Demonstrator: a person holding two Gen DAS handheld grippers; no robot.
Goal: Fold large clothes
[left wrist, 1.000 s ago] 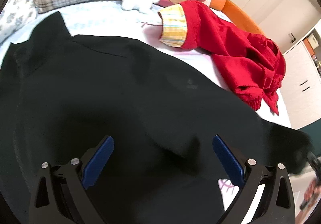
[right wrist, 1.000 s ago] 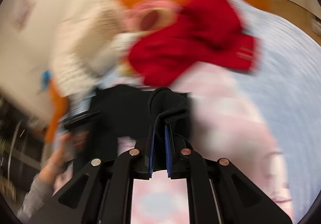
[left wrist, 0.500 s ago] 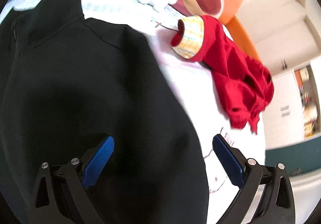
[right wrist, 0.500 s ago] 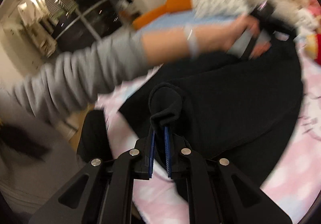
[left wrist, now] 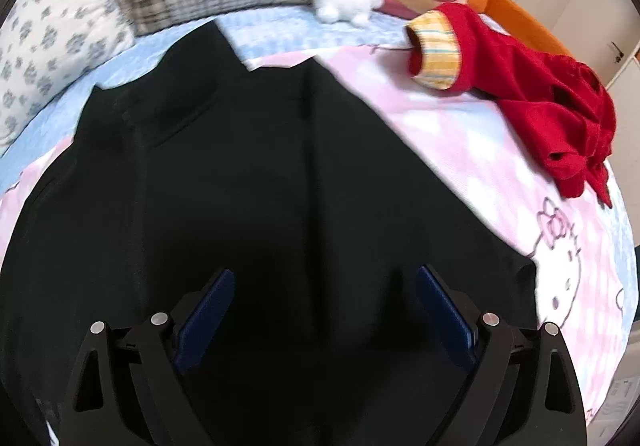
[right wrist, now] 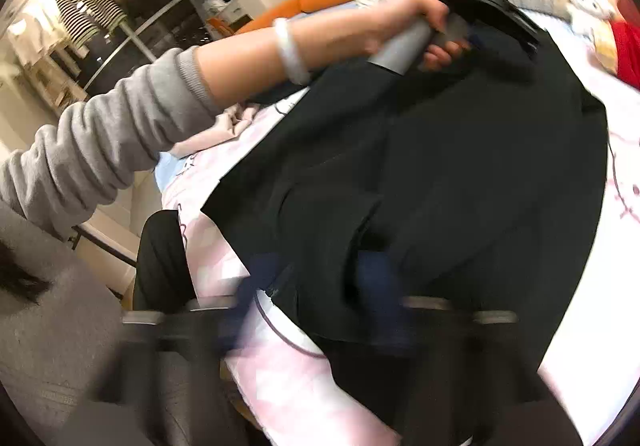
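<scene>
Right wrist alone: left hand [right wrist: 416, 30]; left gripper [left wrist: 324, 310] spread over black garment [left wrist: 248, 182], right gripper [right wrist: 320, 286] too blurred.

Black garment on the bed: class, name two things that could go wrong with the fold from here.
1. The black garment shows a lengthwise ridge; folding over it may press in a crease.
2. The red garment lies close by on the bed and could be dragged in.
The left gripper is open above the cloth.
</scene>
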